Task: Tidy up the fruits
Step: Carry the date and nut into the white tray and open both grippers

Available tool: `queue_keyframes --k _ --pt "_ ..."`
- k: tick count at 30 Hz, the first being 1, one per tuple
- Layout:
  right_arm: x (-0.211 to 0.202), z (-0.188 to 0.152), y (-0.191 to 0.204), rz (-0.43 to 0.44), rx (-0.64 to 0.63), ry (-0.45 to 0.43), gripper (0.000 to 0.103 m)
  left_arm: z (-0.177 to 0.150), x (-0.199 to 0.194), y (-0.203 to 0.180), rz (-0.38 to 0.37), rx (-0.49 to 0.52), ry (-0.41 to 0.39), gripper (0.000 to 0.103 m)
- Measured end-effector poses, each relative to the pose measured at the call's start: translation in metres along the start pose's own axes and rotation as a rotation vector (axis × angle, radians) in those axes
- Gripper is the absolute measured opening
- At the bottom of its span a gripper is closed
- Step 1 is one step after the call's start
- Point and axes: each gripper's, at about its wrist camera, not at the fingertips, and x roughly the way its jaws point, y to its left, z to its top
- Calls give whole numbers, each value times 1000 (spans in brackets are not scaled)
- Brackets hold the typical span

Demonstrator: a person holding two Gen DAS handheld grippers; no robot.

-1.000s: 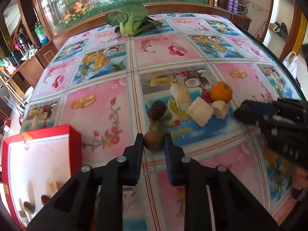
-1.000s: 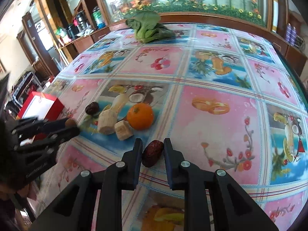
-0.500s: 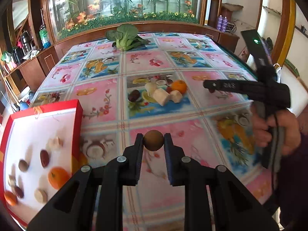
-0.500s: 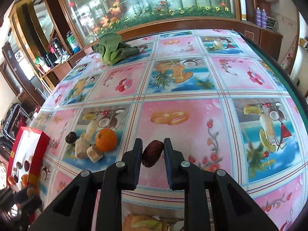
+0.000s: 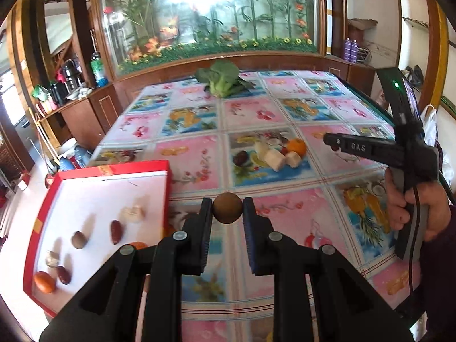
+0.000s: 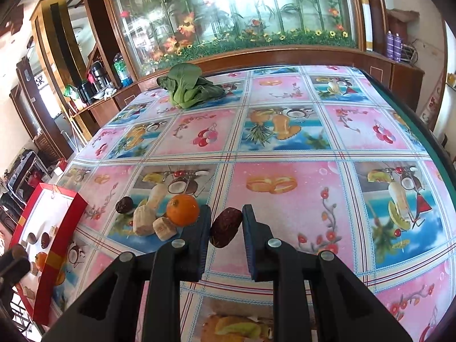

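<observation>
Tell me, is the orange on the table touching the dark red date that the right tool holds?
Apart. In the right wrist view the date sits clamped in the right tool, raised off the cloth, and the tool's black finger stands between it and the orange.

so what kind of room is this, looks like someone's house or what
Most likely a home dining room: a table under a fruit-print tablecloth, a wood-framed glass case of artificial flowers behind it, and a wooden sideboard with kettles and bottles along the wall.
</observation>
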Motion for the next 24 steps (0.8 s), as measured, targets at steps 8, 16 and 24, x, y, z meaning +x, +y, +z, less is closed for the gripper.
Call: queue_keyframes --k 8,16,24 --pt "-1 -1 -8 -40 45 -21 21 -6 -6 15 -1 -33 -10 23" --pt "-12 -6 -17 -57 94 -69 21 -13 -9 27 -32 -68 -14 23" --pt "-19 -13 -2 -54 99 -58 21 -21 -21 63 -49 -139 -40 23"
